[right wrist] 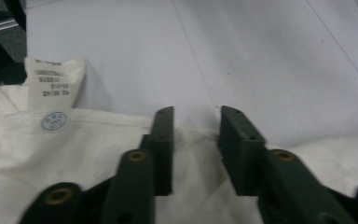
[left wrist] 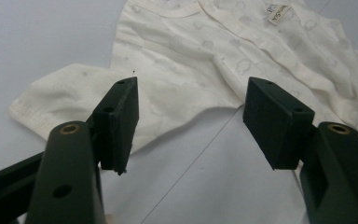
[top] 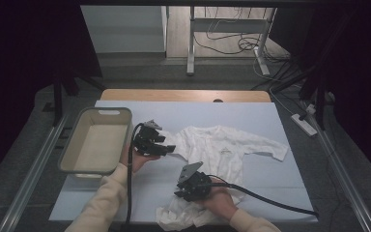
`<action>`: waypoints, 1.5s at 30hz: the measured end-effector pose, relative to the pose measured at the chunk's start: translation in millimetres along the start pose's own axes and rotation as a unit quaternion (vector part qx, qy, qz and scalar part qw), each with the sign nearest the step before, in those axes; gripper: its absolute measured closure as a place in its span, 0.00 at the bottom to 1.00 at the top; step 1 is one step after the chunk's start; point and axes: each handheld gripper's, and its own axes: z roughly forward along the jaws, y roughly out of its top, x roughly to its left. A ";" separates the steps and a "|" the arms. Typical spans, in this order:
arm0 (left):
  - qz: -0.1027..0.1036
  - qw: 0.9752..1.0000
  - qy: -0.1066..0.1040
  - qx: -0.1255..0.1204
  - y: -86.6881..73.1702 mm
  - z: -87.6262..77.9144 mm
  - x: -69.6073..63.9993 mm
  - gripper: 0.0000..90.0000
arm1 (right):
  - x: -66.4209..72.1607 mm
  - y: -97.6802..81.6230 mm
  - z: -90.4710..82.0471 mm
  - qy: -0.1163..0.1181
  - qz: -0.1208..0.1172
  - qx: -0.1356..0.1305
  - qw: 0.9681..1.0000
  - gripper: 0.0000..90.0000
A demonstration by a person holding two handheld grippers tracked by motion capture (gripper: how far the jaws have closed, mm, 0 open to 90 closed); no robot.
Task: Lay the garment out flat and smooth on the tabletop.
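A white long-sleeved baby shirt (top: pixel 222 147) lies spread on the pale blue table cover (top: pixel 265 121). My left gripper (top: pixel 168 148) hovers at the shirt's left sleeve, open, with nothing between its jaws. In the left gripper view the gripper (left wrist: pixel 193 93) stands over the sleeve and side of the shirt (left wrist: pixel 200 51). Bunched white cloth (top: pixel 178 215) lies at the table's front edge. My right gripper (top: pixel 181 193) is low over it. In the right gripper view the gripper (right wrist: pixel 196 116) straddles the hem of the cloth (right wrist: pixel 74 154) with a gap between its pads. A care label (right wrist: pixel 46 84) stands up from the hem.
A beige plastic tub (top: pixel 101 112) stands on the left of the table, beside my left hand. Black cables trail from both grippers toward the front edge. Desk legs and floor cables lie beyond the table's far edge.
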 end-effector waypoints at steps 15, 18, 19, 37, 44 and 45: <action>-0.001 1.000 0.001 -0.003 0.0 -0.7 1.0 0.40 | 8.7 2.0 -4.0 0.029 -0.007 -0.022 0.999 0.99; -0.001 1.000 0.001 -0.002 0.0 -0.6 1.0 0.40 | 12.4 3.3 -7.0 0.037 -0.009 -0.032 0.999 0.99; -0.001 1.000 0.001 -0.002 0.0 -0.4 0.9 0.40 | 13.9 3.4 -7.3 0.039 -0.009 -0.034 0.999 0.99; -0.003 1.000 0.001 -0.002 -0.8 -0.9 2.6 0.40 | 24.4 3.8 -11.0 0.053 -0.011 -0.054 0.997 0.85; -0.002 1.000 0.001 -0.001 -0.8 -0.9 2.5 0.40 | 16.7 0.9 -20.8 0.024 0.019 -0.074 0.997 0.61; -0.003 1.000 0.001 -0.002 -0.9 -1.2 2.4 0.40 | 15.0 -0.7 -22.6 0.020 0.023 -0.076 0.997 0.60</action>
